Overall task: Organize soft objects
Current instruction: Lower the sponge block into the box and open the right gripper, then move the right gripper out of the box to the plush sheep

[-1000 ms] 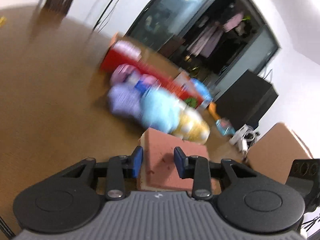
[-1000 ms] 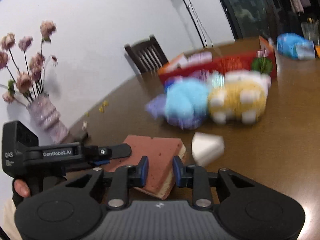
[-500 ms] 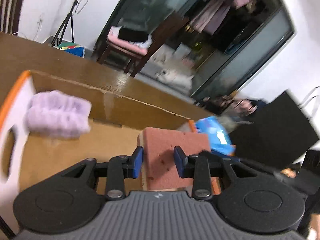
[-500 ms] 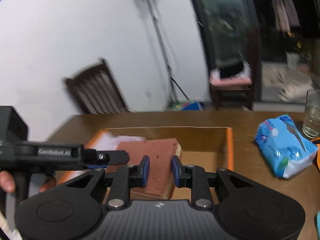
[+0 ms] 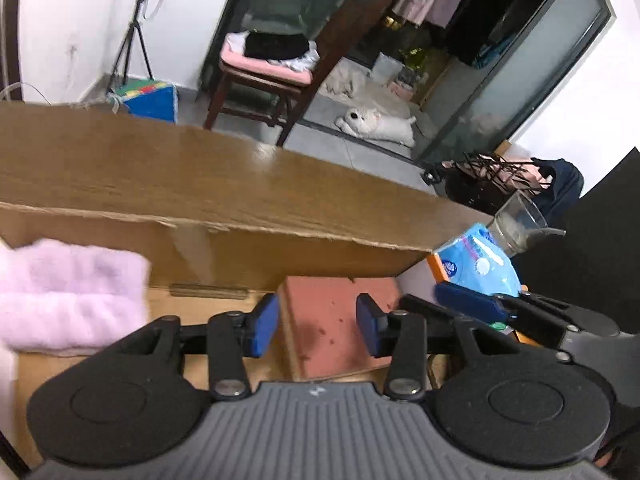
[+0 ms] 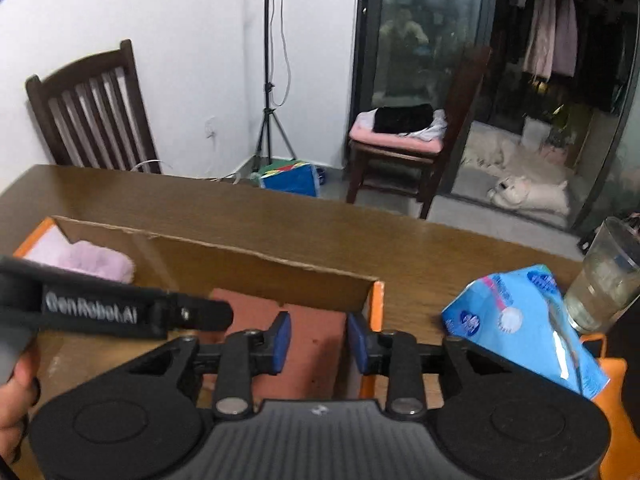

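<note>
A brick-red sponge pad [image 5: 320, 304] [image 6: 248, 304] lies in the right end of the open cardboard box [image 5: 240, 252] [image 6: 240, 268]. My left gripper [image 5: 317, 330] hovers just over the sponge pad; its jaws are opening and the blue pads stand clear of it. My right gripper [image 6: 319, 342] is above the same pad from the right, its jaws also opening with no press on it. A fluffy lilac plush [image 5: 68, 296] [image 6: 96, 264] rests in the box's left end. The left gripper's black side [image 6: 120, 312] crosses the right wrist view.
A blue tissue pack [image 5: 476, 264] [image 6: 520, 312] and a drinking glass [image 5: 516, 224] [image 6: 604, 284] stand on the wooden table [image 6: 280, 216] right of the box. A hand [image 6: 16, 380] shows at lower left. Chairs [image 6: 92, 112] [image 6: 400, 140] stand beyond the table.
Both grippers carried the red sponge pad from beside the plush pile to above the box. Their jaws have widened and the pad now lies in the box.
</note>
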A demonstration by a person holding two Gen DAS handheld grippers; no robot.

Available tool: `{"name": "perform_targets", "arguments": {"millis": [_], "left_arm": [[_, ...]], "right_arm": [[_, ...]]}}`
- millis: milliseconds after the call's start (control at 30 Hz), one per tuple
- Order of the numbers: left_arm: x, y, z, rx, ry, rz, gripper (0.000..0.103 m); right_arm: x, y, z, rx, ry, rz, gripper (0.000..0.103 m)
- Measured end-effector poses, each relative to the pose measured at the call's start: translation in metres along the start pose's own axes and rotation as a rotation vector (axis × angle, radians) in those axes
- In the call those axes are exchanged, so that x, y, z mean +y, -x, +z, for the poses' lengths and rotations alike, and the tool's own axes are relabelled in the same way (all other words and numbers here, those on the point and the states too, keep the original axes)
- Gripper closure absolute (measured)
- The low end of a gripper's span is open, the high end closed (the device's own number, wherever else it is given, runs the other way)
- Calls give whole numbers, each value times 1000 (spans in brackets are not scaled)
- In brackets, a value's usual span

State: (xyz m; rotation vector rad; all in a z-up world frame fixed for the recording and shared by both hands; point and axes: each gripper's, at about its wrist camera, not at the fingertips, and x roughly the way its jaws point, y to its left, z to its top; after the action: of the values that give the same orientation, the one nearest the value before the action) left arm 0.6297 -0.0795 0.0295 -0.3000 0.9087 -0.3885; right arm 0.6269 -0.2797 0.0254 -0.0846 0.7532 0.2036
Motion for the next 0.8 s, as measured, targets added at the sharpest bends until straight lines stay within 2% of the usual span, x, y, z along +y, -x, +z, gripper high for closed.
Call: {"name": "perform_targets", "arguments": {"millis": [100, 233, 300, 400, 467, 533, 633, 733, 800], "left_arm": [[-6, 41, 0, -43, -35, 30, 58], [-18, 118, -7, -133, -94, 64, 52], [-25, 158, -16, -178, -132, 93, 41], [-42, 219, -32, -230, -192, 130, 36], [-55, 256, -46, -280, -233, 153, 27], [-66, 287, -63, -333, -263, 175, 24], [-76, 322, -98, -372, -286, 176, 19], [-73, 350, -148, -429, -285, 156, 16], [-68, 365, -186, -485, -311, 156, 12]], "right_arm": [[4, 32, 4, -27, 37, -15, 67], [9, 101, 12, -78, 72, -11, 58], [9, 138, 14, -104, 87, -13, 52], [12, 194, 13, -140, 96, 0, 47], [16, 225, 10, -162, 97, 6, 46], [20, 250, 6, -185, 93, 7, 41], [28, 284, -10, -215, 93, 24, 39], [38, 317, -46, -261, 88, 51, 37], [47, 339, -78, -297, 86, 78, 32]]}}
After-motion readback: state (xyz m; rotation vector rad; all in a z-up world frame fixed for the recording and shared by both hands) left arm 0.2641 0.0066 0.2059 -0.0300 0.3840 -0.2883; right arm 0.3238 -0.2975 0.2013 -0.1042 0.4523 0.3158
